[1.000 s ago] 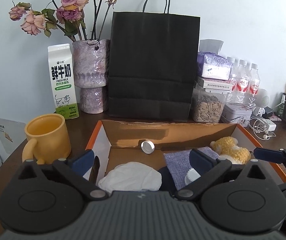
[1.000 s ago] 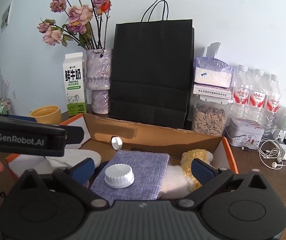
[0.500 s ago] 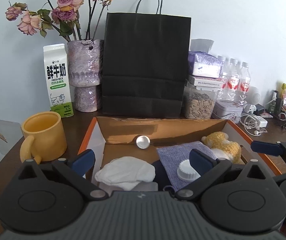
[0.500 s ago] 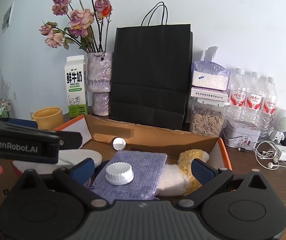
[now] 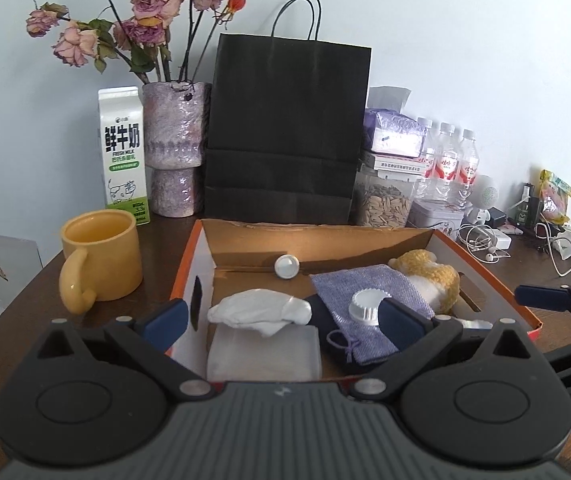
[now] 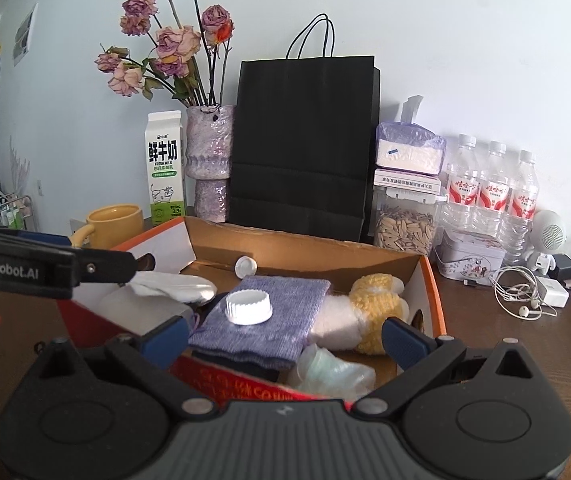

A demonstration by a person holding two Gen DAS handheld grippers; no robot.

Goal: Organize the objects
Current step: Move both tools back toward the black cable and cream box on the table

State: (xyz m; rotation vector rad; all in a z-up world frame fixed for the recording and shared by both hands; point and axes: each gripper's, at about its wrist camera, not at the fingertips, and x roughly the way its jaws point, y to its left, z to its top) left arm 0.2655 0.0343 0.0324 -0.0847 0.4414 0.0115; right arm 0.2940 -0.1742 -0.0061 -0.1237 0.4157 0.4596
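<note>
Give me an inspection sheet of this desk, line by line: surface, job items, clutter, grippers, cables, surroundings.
Surface: dark wooden table, crowded along the wall.
Job's things: open cardboard box holding a purple pouch with a white cap on it, a plush toy, a white cloth.
Clutter: yellow mug, milk carton, vase, black paper bag, water bottles.
Grippers: left hand-held gripper and right hand-held gripper, both open, empty.
Cables: white earphones.
Surroundings: pale wall.

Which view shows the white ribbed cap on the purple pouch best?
The right wrist view: the white ribbed cap sits whole and unobstructed on the purple pouch. In the left wrist view, that gripper's own finger partly hides the cap.
</note>
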